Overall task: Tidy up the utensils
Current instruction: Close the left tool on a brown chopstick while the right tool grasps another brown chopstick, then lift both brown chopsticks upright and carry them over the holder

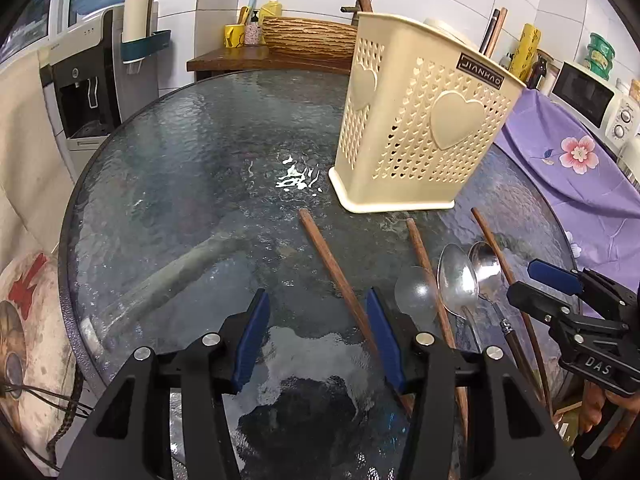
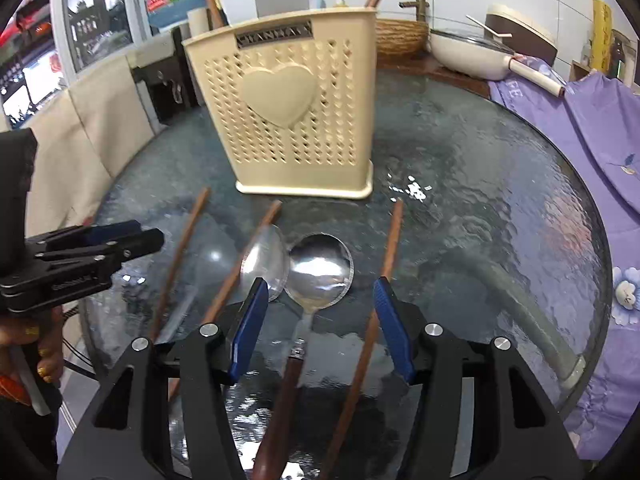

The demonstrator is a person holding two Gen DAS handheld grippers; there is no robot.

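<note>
A cream perforated utensil holder point(image 1: 420, 120) with heart reliefs stands on the round glass table point(image 1: 192, 168); it also shows in the right wrist view point(image 2: 296, 120). Three wooden chopsticks point(image 1: 336, 272) and two metal spoons point(image 1: 458, 280) lie in front of it. My left gripper point(image 1: 318, 340) is open, with a chopstick passing by its right finger. My right gripper point(image 2: 320, 328) is open above the wooden-handled spoon point(image 2: 318, 272), with a chopstick point(image 2: 390, 240) by its right finger. The right gripper also shows in the left wrist view point(image 1: 556, 292), and the left gripper in the right wrist view point(image 2: 120, 240).
A purple floral cloth point(image 1: 560, 152) covers a surface to the right. A water dispenser point(image 1: 84, 84) stands at the left. A wooden shelf point(image 1: 264, 56) with a woven basket and bottles lies behind the table. A white pan point(image 2: 468, 52) sits at the back right.
</note>
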